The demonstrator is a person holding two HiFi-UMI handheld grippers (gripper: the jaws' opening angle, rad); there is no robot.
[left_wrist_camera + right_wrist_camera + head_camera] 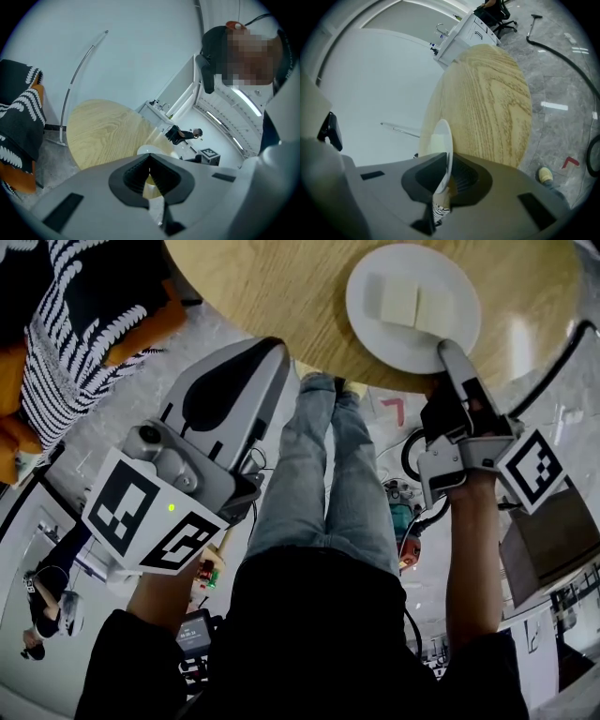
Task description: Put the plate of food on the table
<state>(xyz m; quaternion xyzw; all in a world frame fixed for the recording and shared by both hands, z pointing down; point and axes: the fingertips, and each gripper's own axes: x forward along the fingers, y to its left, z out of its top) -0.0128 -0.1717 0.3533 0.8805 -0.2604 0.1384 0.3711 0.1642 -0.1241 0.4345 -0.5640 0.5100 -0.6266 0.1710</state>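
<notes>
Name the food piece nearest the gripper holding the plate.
The right-hand piece in the head view, next to the right gripper clamped on the plate rim; the other piece lies farther left.

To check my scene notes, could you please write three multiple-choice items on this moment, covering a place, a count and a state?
1. Where is the plate?
A. on the floor
B. over the round wooden table
C. on a chair

2. How many pale food pieces lie on it?
A. one
B. two
C. four

3. The right tongs are:
A. open and empty
B. shut on the plate's rim
C. out of view

Answers:
1. B: the head view shows the plate against the tabletop.
2. B: two slabs lie side by side.
3. B: the right gripper view shows the rim pinched between the pads.
</notes>
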